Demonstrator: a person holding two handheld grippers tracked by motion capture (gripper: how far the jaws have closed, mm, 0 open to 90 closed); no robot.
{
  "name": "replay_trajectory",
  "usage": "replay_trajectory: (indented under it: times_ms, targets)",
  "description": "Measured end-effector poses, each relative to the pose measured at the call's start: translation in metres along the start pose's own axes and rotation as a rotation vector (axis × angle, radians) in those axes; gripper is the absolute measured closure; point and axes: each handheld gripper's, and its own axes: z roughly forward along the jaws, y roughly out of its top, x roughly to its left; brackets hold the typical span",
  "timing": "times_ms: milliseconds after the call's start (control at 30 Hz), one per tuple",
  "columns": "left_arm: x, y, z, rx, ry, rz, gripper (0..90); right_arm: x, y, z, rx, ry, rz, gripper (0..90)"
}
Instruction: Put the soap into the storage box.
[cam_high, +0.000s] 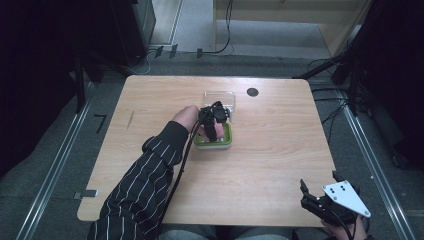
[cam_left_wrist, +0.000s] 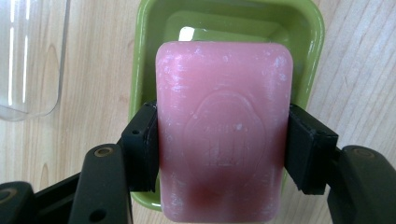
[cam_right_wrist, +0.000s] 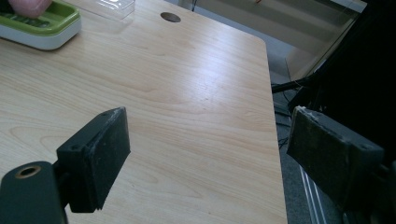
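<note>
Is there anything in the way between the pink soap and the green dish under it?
Nothing visible. The left hand-held gripper clamps the pink soap directly over the green dish, whose tray looks bare. The clear lid lies off to one side.

No legible text; only a blurred, unreadable embossed emblem on the pink soap bar (cam_left_wrist: 224, 135)
</note>
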Motion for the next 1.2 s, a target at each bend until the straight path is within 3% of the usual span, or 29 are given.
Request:
replay_trajectory:
  times_ms: [267, 1200]
  targets:
    - [0.0, 0.0, 0.005, 0.0, 0.007, 0.026, 38.1, 0.0, 0.0, 0.0, 0.001, 0.0, 0.0, 13.9]
    - [0.002, -0.001, 0.017, -0.014, 0.016, 0.031, 38.1, 0.0, 0.0, 0.0, 0.003, -0.004, 0.001, 13.9]
